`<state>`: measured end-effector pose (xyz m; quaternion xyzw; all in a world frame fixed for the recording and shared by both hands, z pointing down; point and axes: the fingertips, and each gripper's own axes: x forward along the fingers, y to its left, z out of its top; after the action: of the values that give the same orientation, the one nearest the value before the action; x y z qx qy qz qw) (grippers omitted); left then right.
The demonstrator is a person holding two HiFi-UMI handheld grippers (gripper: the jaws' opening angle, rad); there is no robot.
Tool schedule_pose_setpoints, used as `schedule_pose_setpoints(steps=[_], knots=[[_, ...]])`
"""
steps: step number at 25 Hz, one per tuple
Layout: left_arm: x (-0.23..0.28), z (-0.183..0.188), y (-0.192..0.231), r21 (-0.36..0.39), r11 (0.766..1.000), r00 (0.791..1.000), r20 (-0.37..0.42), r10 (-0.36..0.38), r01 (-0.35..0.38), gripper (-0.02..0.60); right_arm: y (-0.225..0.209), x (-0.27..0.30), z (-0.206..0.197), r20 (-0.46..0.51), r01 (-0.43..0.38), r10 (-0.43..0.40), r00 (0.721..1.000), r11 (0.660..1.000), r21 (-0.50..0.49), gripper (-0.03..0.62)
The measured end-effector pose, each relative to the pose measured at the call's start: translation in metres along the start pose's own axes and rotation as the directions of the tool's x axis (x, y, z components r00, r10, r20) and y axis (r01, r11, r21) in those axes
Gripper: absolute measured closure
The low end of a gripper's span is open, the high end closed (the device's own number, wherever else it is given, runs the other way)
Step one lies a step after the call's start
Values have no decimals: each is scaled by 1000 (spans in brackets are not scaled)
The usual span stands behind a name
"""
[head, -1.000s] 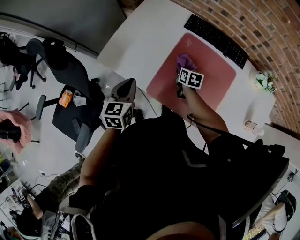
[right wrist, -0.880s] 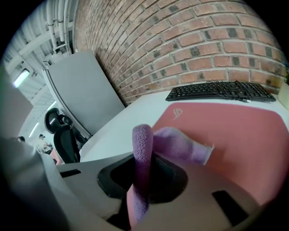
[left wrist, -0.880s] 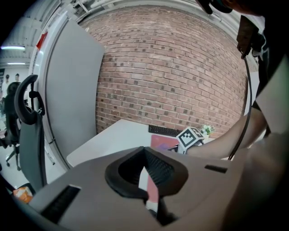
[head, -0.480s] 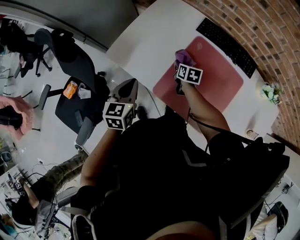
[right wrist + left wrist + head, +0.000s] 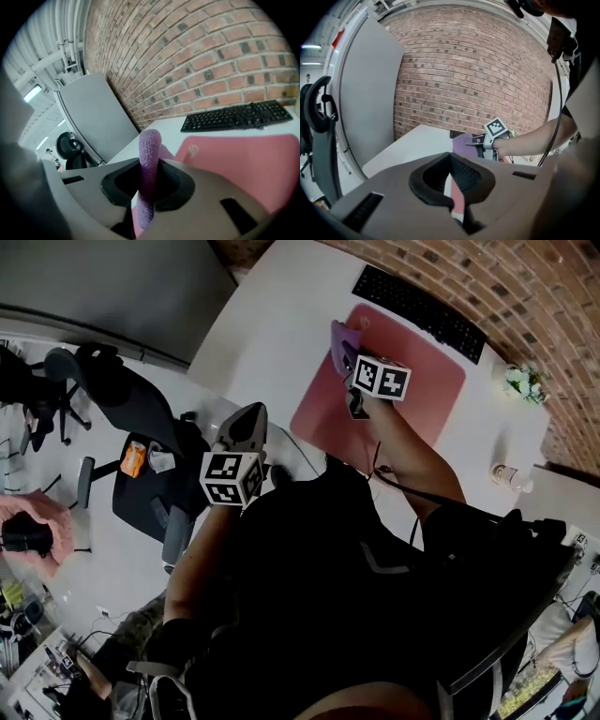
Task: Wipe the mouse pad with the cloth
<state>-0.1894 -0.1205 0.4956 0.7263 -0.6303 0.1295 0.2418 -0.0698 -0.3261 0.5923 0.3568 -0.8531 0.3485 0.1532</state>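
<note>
Right hand-held gripper [image 5: 149, 187] is clamped on the cloth [image 5: 149, 154]: a purple, nubbly fold stands upright between its jaws, rounded at the top, with the rest bunched below them. From the head view the cloth [image 5: 337, 341] sits at the left edge of the mouse pad [image 5: 412, 399], toward the far corner, and whether it presses on the pad or on the table just beside it cannot be told. The mouse pad is a large, plain pink sheet with rounded corners, lying flat on the white table [image 5: 272, 324], with a small pale mark near its far left corner. Just past its far edge a black keyboard [image 5: 234, 117] lies parallel to it, and behind that rises a brick wall [image 5: 197, 56]. A small bunch of flowers [image 5: 520, 381] stands at the table's right end.

Close to the person's body, the left hand-held gripper [image 5: 246, 432] is held off the table's near edge, above the floor by a dark office chair [image 5: 141, 409]; its jaws are drawn together to a narrow slit with nothing between them. It points toward the table. The right forearm [image 5: 408, 456] is stretched out across the pad, the gripper's marker cube uppermost.
</note>
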Motion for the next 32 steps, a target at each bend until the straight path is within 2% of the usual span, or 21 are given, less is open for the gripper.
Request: schedule_pose_setpoints(steps=[4, 8, 12, 15, 18, 20, 22, 24, 32], knots=[[24, 8, -26, 45, 993, 994, -6, -113, 113, 577, -42, -57, 30, 118, 89, -90, 989, 996, 14, 534], [47, 14, -57, 91, 972, 976, -25, -215, 216, 577, -105, -120, 43, 207, 249, -262, 943, 965, 84, 534], [66, 19, -86, 129, 949, 958, -51, -283, 287, 577, -175, -177, 40, 229, 394, -430, 873, 900, 188, 534], [81, 25, -101, 166, 938, 953, -48, -300, 304, 577, -219, -214, 30, 212, 507, -546, 810, 835, 212, 534], [97, 28, -116, 188, 930, 949, -51, -312, 316, 577, -258, -245, 17, 193, 584, -632, 750, 771, 256, 534], [106, 30, -126, 192, 921, 940, -59, -335, 340, 577, -278, -256, 8, 172, 614, -667, 725, 738, 280, 534], [111, 31, -134, 198, 913, 934, -67, -350, 356, 577, -294, -260, -1, 146, 632, -685, 714, 720, 286, 534], [113, 31, -138, 200, 911, 933, -77, -353, 361, 577, -304, -257, -11, 122, 638, -687, 716, 716, 285, 534], [108, 13, -122, 179, 932, 948, -118, -297, 315, 577, -300, -214, -24, 78, 605, -641, 764, 753, 261, 534]])
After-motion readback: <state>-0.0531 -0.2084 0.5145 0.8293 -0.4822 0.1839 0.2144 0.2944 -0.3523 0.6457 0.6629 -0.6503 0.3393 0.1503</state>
